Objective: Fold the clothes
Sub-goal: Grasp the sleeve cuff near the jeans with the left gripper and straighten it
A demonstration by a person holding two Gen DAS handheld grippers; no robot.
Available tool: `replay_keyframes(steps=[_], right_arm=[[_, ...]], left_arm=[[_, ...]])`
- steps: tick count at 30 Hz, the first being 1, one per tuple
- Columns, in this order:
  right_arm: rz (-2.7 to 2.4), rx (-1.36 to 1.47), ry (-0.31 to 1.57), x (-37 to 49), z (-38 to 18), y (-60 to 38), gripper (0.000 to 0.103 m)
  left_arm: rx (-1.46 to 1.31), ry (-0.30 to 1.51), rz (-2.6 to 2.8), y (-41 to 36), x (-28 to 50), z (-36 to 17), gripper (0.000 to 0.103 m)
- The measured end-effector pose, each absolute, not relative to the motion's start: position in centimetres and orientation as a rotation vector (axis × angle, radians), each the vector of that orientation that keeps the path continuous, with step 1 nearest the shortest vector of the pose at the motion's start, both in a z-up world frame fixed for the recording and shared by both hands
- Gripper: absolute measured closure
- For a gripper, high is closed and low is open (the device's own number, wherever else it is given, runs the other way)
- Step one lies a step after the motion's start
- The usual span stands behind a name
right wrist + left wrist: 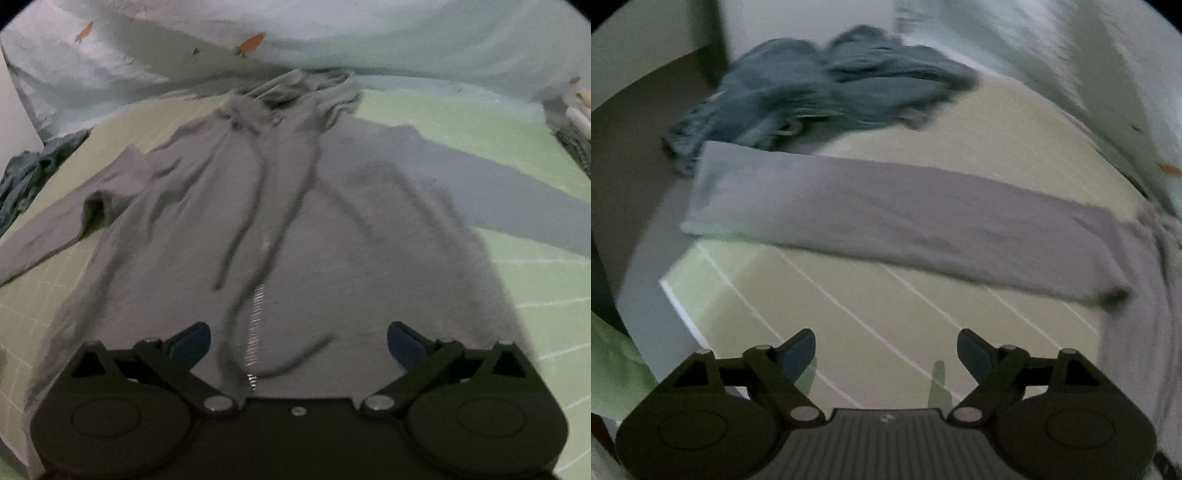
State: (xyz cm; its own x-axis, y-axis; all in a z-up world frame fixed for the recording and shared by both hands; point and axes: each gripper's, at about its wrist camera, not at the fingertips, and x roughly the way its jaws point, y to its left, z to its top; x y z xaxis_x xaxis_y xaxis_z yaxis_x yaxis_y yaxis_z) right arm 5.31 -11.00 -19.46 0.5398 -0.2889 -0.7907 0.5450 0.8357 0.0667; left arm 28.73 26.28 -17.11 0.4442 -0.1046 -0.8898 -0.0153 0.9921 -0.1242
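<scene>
Both jaws spread, empty; grey hoodie [295, 221] flat (zipper up), hood far, sleeves sideways.

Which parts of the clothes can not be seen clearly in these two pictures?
- Grey zip-up hoodie, right wrist view: its bottom hem is hidden behind the open right gripper.
- Hoodie's long grey sleeve, left wrist view: motion blur; the body is cut off at the right edge.
- Crumpled blue-grey garment, left wrist view: blurred, type unclear.

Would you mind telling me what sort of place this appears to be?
Probably a home bedroom: a grey hoodie lies spread on a green gridded mat, with carrot-print bedding behind and crumpled blue clothing nearby.
</scene>
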Motion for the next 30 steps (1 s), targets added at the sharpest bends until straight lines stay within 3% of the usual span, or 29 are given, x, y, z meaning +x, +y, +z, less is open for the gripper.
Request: replay_keyframes(steps=[14,16,18,20,30], right_arm=[[-0.714,0.332,0.824,6.8,-20.8,-7.9,0.0],[-0.734,0.338,0.817,7.0,-20.8,-7.7,0.0],[-0.751,0.341,0.809,7.2,-20.9,-7.6,0.0],[-0.761,0.34,0.8,7.4,-21.0,-7.5,0.0],[-0.762,0.332,0.78,7.5,-21.2,-7.4,0.0]], left_arm=[[-0.153,1.087,0.176,33.7,36.8,-20.2,0.013],[-0.117,1.054,0.185,33.5,36.5,-20.1,0.028],[-0.076,1.024,0.182,33.1,36.3,-19.9,0.063],[-0.037,1.009,0.168,32.7,36.2,-19.7,0.076],[-0.111,1.02,0.193,35.3,34.6,-19.4,0.082]])
